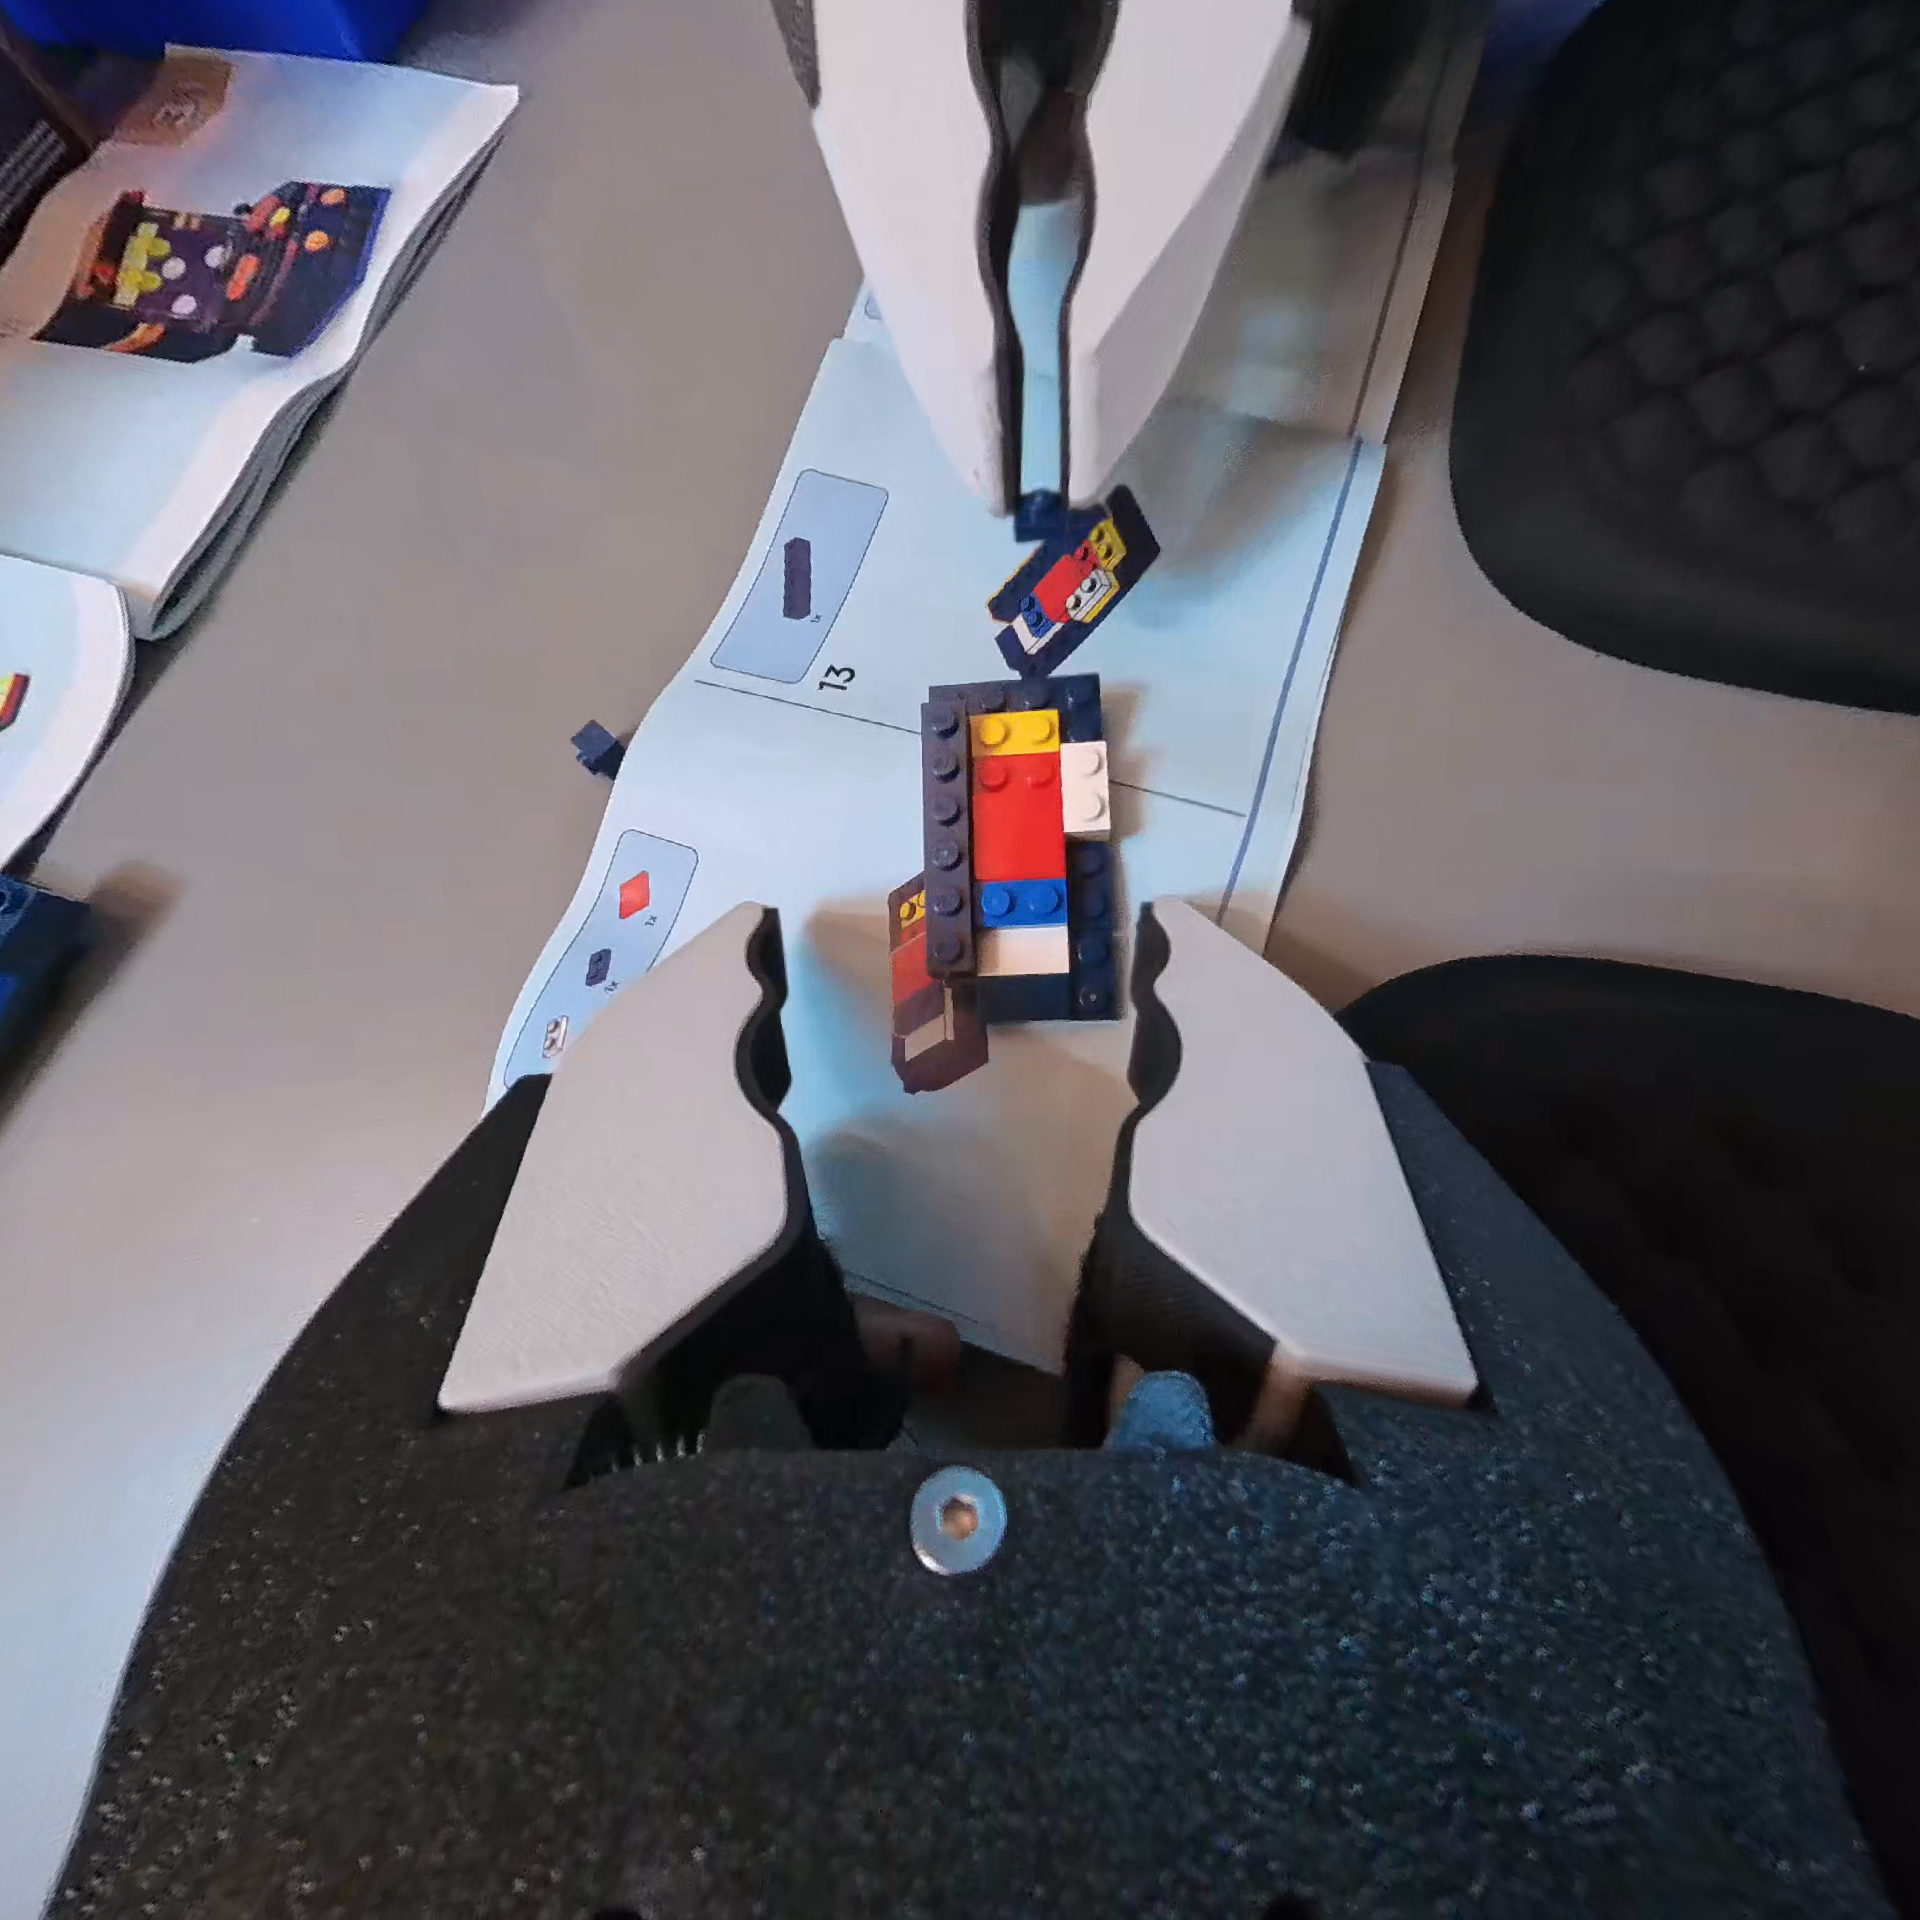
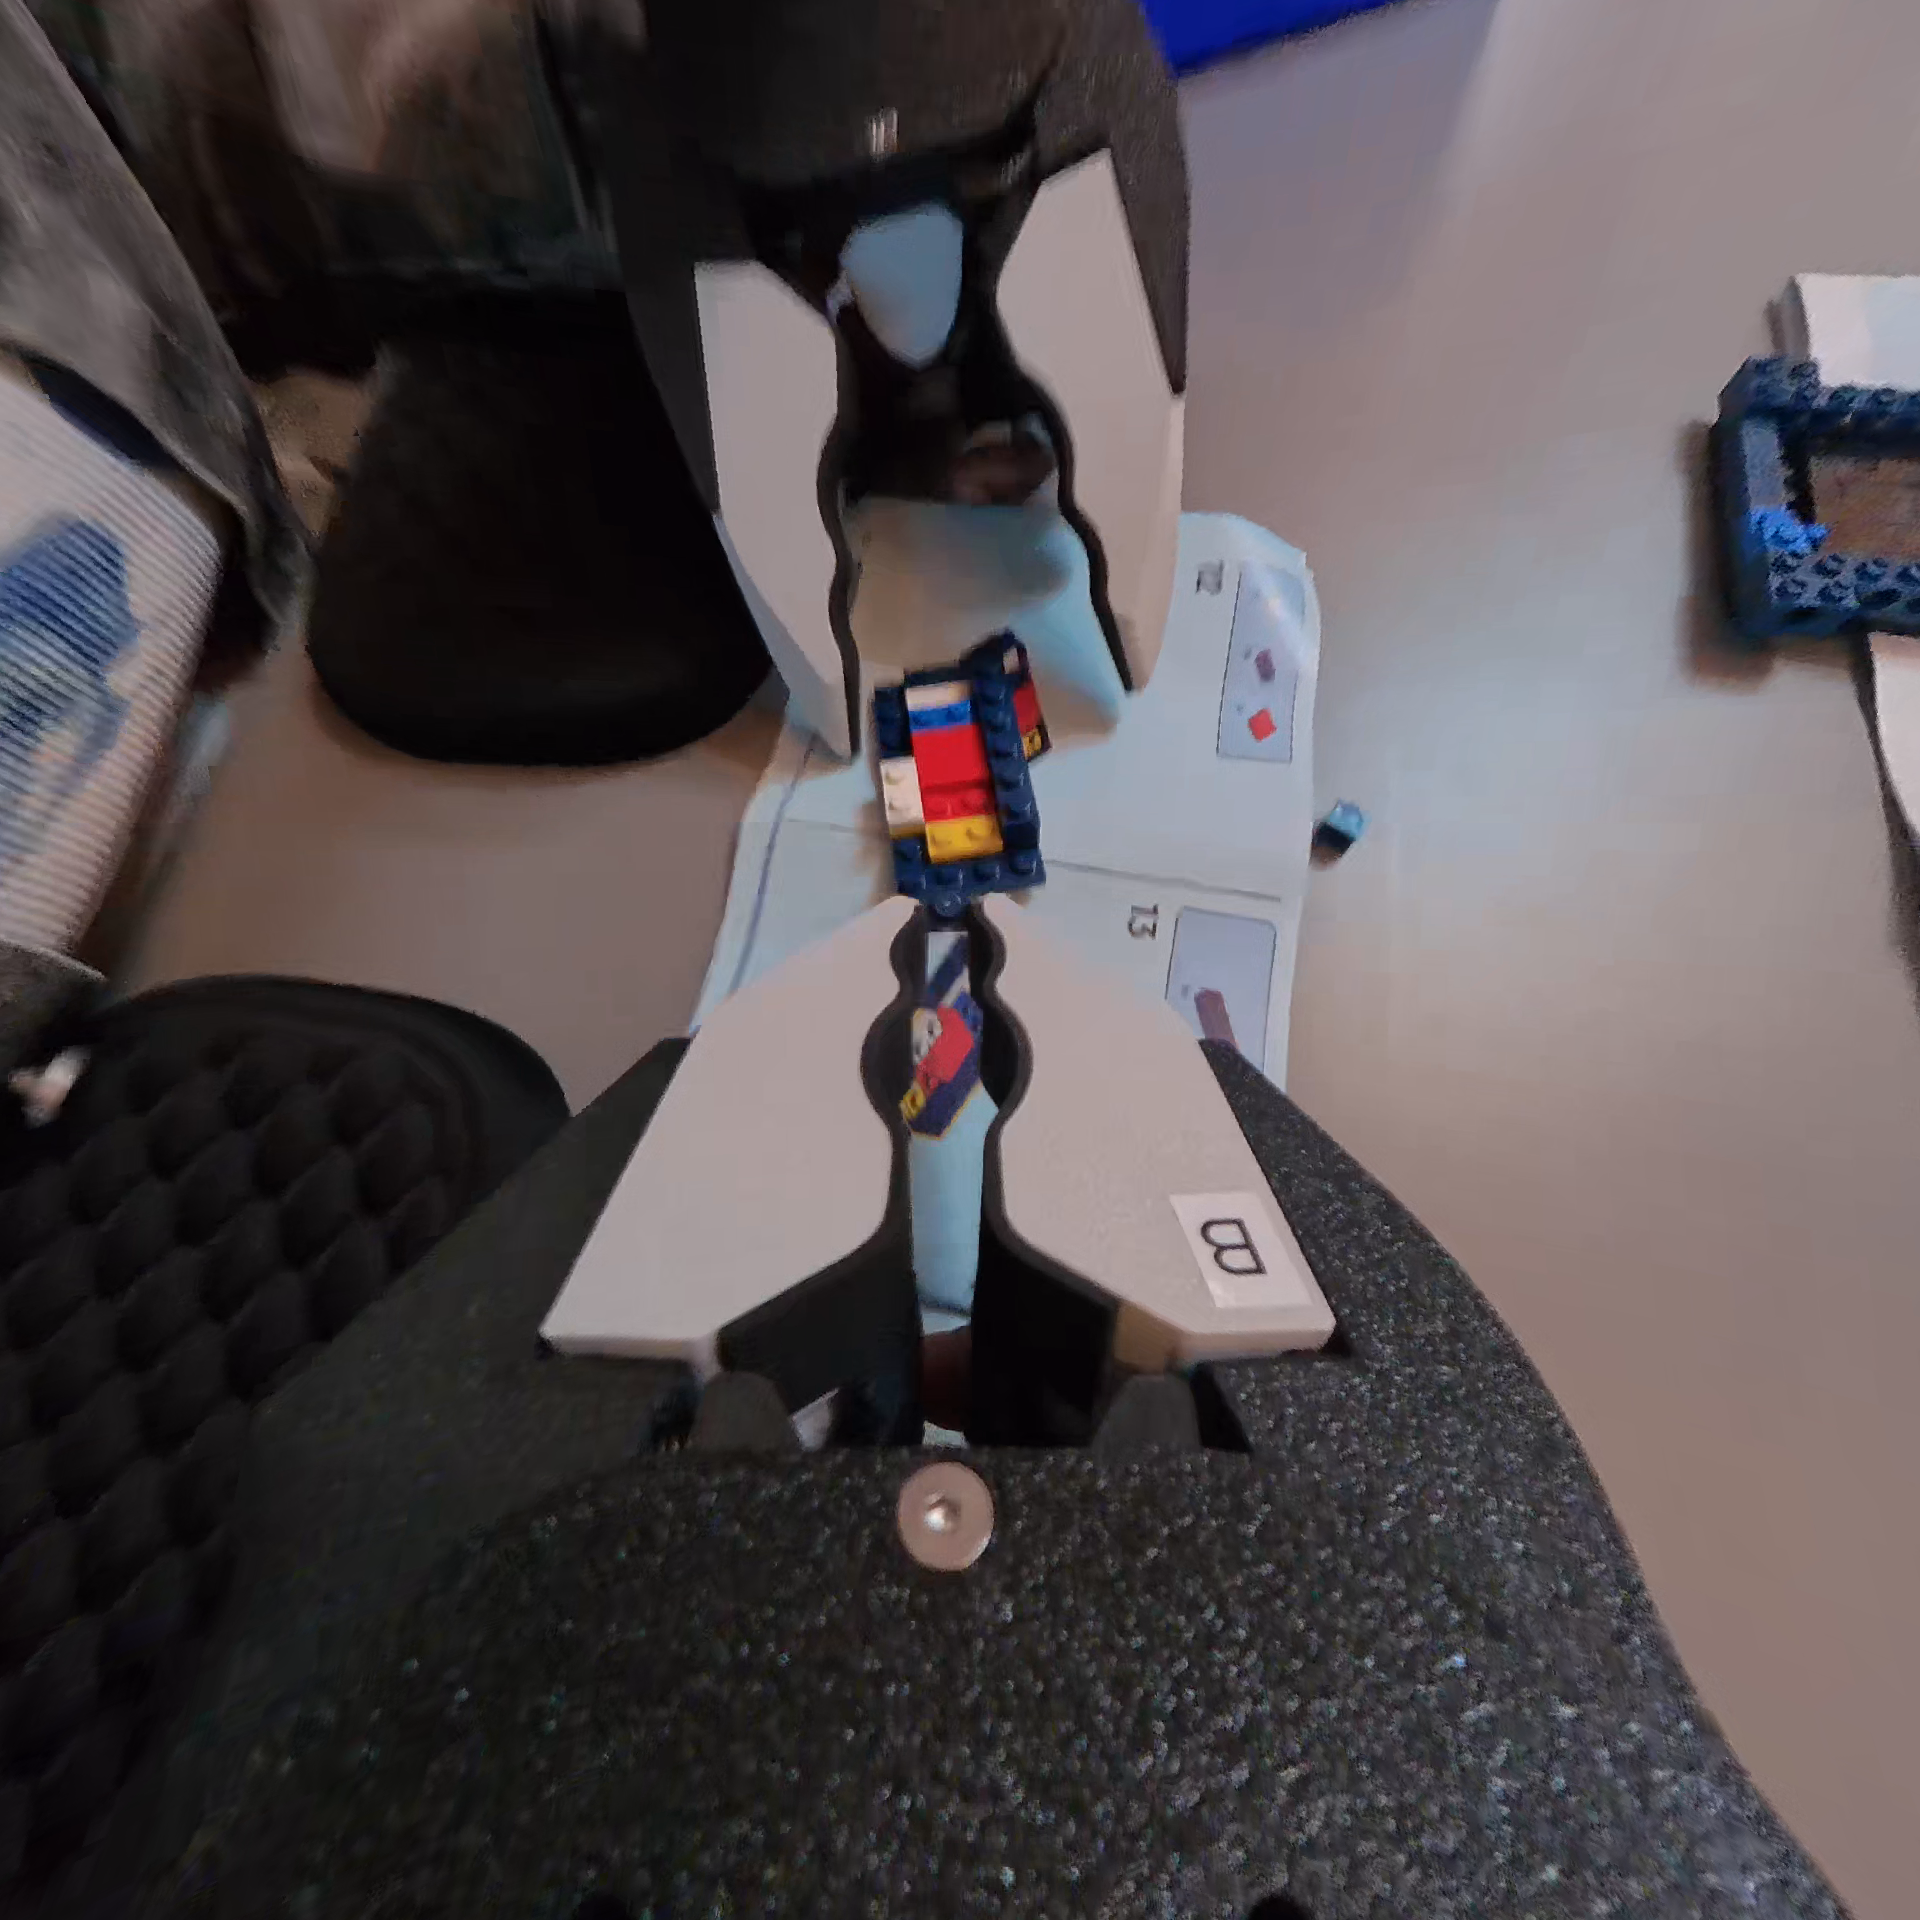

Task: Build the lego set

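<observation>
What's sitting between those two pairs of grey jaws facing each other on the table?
A small brick model, dark blue with red, yellow, white and blue bricks, lies on the open pale blue instruction booklet. The left wrist view shows it best.

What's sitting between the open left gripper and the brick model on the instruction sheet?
Nothing visible. The left gripper is open, its fingers flanking the near end of the brick model on the instruction sheet. The right gripper pinches a small dark blue brick at the far end.
</observation>
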A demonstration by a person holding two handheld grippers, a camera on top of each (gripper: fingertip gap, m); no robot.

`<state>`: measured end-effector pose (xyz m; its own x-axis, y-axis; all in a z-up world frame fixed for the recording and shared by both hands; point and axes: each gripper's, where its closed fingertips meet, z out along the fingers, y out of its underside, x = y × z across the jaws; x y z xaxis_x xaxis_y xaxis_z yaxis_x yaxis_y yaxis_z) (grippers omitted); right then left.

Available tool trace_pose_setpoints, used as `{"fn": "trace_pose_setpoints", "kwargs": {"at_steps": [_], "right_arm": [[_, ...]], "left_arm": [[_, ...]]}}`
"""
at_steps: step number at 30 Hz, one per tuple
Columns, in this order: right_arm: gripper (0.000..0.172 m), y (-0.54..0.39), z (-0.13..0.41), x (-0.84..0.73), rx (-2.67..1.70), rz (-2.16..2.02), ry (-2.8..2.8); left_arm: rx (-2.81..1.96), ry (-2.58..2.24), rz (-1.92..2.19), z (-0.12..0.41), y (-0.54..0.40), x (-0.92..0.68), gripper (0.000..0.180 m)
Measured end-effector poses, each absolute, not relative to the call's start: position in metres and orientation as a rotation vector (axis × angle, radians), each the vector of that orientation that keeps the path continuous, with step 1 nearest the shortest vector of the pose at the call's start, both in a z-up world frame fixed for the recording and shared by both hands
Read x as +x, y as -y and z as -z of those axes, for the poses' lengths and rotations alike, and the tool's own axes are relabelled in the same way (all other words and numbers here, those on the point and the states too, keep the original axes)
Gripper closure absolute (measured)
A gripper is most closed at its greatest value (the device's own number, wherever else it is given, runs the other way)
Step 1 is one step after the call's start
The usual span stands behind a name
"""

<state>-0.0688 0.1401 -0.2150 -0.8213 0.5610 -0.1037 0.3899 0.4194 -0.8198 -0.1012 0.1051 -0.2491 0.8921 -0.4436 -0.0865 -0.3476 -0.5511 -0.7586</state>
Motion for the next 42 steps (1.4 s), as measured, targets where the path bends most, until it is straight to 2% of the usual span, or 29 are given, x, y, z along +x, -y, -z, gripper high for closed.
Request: {"fn": "trace_pose_setpoints", "kwargs": {"at_steps": [6,8,14,17,22,24,35,39,42], "right_arm": [[0.165,-0.160,0.140,-0.082,-1.300,-2.403,1.823],[0.165,-0.172,0.128,-0.081,-1.327,-2.591,1.638],[0.165,-0.179,0.123,-0.074,-1.292,-2.545,1.601],[0.165,-0.192,0.120,-0.072,-1.232,-2.363,1.627],[0.165,-0.230,0.063,-0.043,-0.999,-2.443,1.372],[0.165,-0.241,0.055,-0.033,-0.961,-2.367,1.354],[0.165,-0.259,0.064,-0.017,-0.966,-2.268,1.337],[0.165,-0.256,0.073,-0.021,-1.000,-2.220,1.386],[0.165,-0.255,0.077,-0.022,-1.008,-2.214,1.390]], "left_arm": [[-2.200,-0.573,0.170,0.248,-0.104,-0.099,0.123],[-2.184,-0.571,0.175,0.246,-0.104,-0.099,0.124],[-2.156,-0.556,0.182,0.242,-0.104,-0.100,0.125],[-2.158,-0.563,0.179,0.242,-0.104,-0.099,0.124],[-2.156,-0.578,0.180,0.242,-0.103,-0.098,0.124],[-2.156,-0.578,0.179,0.242,-0.103,-0.098,0.124],[-2.147,-0.529,0.186,0.239,-0.105,-0.102,0.120],[-2.048,-0.273,0.317,0.210,-0.113,-0.109,0.114],[-1.966,-0.033,0.363,0.184,-0.125,-0.128,0.123]]}}
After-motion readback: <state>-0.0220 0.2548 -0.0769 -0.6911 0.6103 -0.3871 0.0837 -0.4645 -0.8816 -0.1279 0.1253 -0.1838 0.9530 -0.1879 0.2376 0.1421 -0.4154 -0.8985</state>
